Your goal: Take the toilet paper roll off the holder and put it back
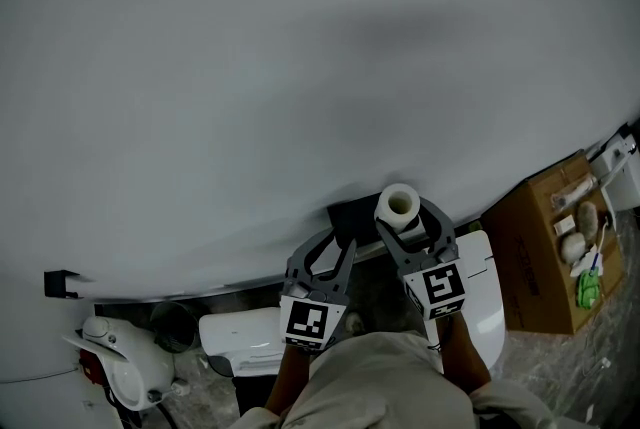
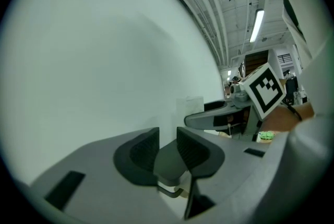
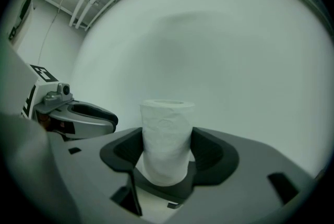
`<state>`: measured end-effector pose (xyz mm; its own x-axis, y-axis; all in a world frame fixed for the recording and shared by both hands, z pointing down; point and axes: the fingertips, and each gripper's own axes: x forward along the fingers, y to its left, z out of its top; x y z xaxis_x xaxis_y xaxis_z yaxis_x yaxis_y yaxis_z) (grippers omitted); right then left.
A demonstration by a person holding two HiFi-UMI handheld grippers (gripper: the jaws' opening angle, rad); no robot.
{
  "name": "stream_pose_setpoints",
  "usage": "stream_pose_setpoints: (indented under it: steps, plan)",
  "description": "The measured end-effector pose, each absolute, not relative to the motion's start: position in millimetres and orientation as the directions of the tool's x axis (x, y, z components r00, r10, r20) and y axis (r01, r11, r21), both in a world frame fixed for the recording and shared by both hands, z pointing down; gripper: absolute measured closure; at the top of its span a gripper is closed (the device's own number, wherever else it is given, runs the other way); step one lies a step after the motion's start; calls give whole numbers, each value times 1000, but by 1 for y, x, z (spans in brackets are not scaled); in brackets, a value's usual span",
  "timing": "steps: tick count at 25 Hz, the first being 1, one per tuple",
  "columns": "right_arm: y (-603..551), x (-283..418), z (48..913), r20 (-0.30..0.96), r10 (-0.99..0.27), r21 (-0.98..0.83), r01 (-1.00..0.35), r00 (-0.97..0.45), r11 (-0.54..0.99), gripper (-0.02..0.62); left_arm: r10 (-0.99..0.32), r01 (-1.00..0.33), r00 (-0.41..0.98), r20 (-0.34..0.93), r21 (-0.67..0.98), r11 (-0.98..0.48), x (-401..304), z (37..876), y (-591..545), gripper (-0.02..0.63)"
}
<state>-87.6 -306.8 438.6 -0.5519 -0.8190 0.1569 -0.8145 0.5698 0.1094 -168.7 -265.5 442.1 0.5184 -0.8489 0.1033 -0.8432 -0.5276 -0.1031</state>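
The right tongs (image 3: 167,154) are squeezing the toilet paper roll (image 3: 167,131) around its middle and are holding it standing up, in the air, close to the white wall (image 1: 300,67). The left tongs (image 2: 168,154) are open only a little bit and are holding nothing. A dark thing on the wall, which is probably the holder (image 1: 347,216), is sitting just beside the roll at 9 o'clock. The roll is soft, so a hard squeeze could be squashing it out of shape, and then its hole may not fit the holder. A loose squeeze could be letting it slip and drop to the floor. The left tongs are waiting near the holder and could be getting in the way. Counting now: one roll, one holder, two tongs, and one brown cardboard box (image 1: 535,252) at 3 o'clock, well apart.
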Motion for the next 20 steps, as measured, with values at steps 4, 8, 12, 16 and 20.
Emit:
stream_pose_setpoints:
  steps: [4, 8, 12, 16, 20]
  plan:
    - [-300, -79, 430, 141, -816, 113, -810, -561, 576, 318, -860, -854, 502, 91, -104, -510, -162, 435, -260, 497]
    - [-292, -73, 422, 125, -811, 121, -802, -572, 585, 318, -869, -861, 488, 84, -112, -495, -158, 431, -254, 497]
    - [-281, -63, 416, 113, -803, 124, -794, -585, 596, 318, -878, -870, 473, 76, -115, -479, -149, 427, -245, 497]
    - [-270, -55, 415, 119, -791, 119, -782, -601, 612, 318, -885, -877, 459, 71, -119, -465, -141, 426, -236, 497]
    - [-259, -46, 413, 111, -781, 119, -772, -615, 625, 318, -897, -889, 437, 70, -117, -443, -134, 427, -226, 497]
